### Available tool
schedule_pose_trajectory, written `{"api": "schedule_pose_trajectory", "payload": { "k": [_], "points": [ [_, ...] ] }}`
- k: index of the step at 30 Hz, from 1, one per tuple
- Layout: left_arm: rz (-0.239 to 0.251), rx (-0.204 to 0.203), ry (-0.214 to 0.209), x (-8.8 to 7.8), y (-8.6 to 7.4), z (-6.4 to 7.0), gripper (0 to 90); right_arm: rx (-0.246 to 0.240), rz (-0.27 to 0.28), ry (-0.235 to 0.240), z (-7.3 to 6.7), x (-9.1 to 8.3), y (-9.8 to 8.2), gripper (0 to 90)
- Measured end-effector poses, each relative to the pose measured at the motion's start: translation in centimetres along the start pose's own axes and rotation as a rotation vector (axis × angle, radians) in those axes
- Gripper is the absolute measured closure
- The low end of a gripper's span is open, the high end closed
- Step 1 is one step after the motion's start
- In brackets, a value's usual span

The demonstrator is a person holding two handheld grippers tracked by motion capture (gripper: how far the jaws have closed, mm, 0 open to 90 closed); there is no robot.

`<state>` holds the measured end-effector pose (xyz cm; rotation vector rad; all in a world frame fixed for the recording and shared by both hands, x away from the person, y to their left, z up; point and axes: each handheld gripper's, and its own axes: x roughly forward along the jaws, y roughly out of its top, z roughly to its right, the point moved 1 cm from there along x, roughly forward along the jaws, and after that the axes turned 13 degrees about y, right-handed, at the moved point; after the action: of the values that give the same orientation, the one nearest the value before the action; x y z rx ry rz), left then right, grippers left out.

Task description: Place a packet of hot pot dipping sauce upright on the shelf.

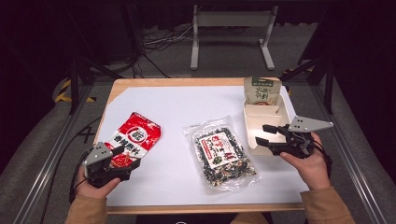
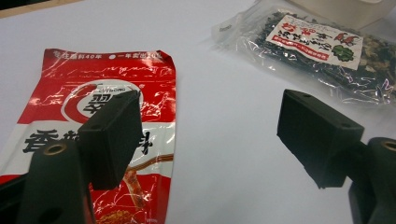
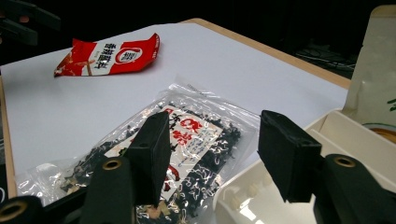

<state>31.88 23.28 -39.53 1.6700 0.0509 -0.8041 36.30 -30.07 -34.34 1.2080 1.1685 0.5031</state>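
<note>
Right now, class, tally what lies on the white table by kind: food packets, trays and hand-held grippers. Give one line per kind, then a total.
Food packets: 3 (red packet, clear packet of dark dried food, green-and-beige packet standing in the tray)
Trays: 1 (cream tray)
Grippers: 2 (left gripper, right gripper)
Total: 6

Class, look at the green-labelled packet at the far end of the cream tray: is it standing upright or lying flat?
Upright. The green-labelled packet stands on end in the cream tray, its printed face showing.
</note>
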Motion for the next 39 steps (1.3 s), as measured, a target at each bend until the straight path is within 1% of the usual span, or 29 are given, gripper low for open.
{"api": "schedule_pose_trajectory", "payload": {
  "k": [3,4,8,9,10,14,16,17,19,20,23,25,27,30,31,32,33,35,36,37,39],
  "points": [
    [-0.011,0.008,-0.008,0.0,0.2,-0.1,23.0,0.008,0.002,0.003,-0.1,0.1,-0.2,45.0],
    [-0.020,0.011,-0.011,0.0,0.3,-0.2,23.0,0.012,-0.009,0.012,-0.2,0.3,-0.6,46.1],
    [-0.040,0.037,0.010,-0.1,0.6,-0.3,23.1,0.004,-0.029,0.012,-0.5,0.6,-0.9,45.7],
    [-0.042,0.056,0.018,-0.2,0.7,-0.4,22.9,0.001,-0.034,0.011,-0.5,0.7,-0.9,45.4],
    [-0.043,0.062,0.024,-0.3,0.8,-0.4,22.9,-0.001,-0.039,0.013,-0.6,0.8,-1.0,44.9],
    [-0.048,0.067,0.027,-0.5,1.2,-0.8,22.5,-0.003,-0.047,0.017,-0.8,1.1,-1.2,43.7],
    [-0.056,0.078,0.029,-0.6,1.4,-1.0,22.5,-0.005,-0.050,0.019,-0.8,1.2,-1.2,43.4],
    [-0.056,0.075,0.030,-0.6,1.6,-1.1,22.5,-0.004,-0.050,0.020,-0.8,1.2,-1.2,43.3],
    [-0.060,0.077,0.036,-0.7,1.9,-1.5,22.1,-0.006,-0.049,0.022,-0.9,1.3,-1.3,42.9],
    [-0.059,0.071,0.032,-0.7,2.0,-1.7,22.0,-0.006,-0.049,0.023,-0.9,1.3,-1.3,42.8],
    [-0.073,0.075,0.028,-0.4,2.4,-2.3,22.5,-0.004,-0.050,0.023,-0.9,1.4,-1.4,42.4],
    [-0.079,0.070,0.032,-0.3,2.5,-2.5,22.5,-0.002,-0.051,0.022,-0.9,1.4,-1.4,42.2],
    [-0.097,0.050,0.041,0.2,2.6,-3.1,22.1,-0.002,-0.054,0.026,-0.9,1.6,-1.4,41.5],
    [-0.131,0.029,0.073,1.1,2.9,-4.2,22.1,-0.002,-0.055,0.030,-0.9,1.8,-1.5,41.1],
    [-0.139,0.029,0.080,1.3,3.0,-4.5,22.0,-0.001,-0.057,0.032,-1.0,1.9,-1.5,40.8],
    [-0.150,0.022,0.095,1.5,3.0,-4.8,21.9,-0.002,-0.059,0.032,-1.0,1.9,-1.5,40.6],
    [-0.157,0.012,0.099,1.7,3.0,-5.0,21.9,0.000,-0.059,0.034,-1.0,2.0,-1.5,40.4],
    [-0.165,-0.012,0.104,2.0,3.0,-5.3,21.9,-0.003,-0.062,0.035,-1.0,2.1,-1.5,40.3],
    [-0.165,-0.012,0.104,2.0,3.0,-5.3,21.9,-0.003,-0.062,0.035,-1.0,2.1,-1.5,40.3],
    [-0.172,-0.025,0.116,2.2,3.0,-5.6,21.9,-0.004,-0.065,0.038,-1.1,2.2,-1.5,40.3],
    [-0.178,-0.037,0.131,2.4,2.9,-6.0,22.0,-0.005,-0.071,0.046,-1.2,2.5,-1.7,40.3]
  ]
}}
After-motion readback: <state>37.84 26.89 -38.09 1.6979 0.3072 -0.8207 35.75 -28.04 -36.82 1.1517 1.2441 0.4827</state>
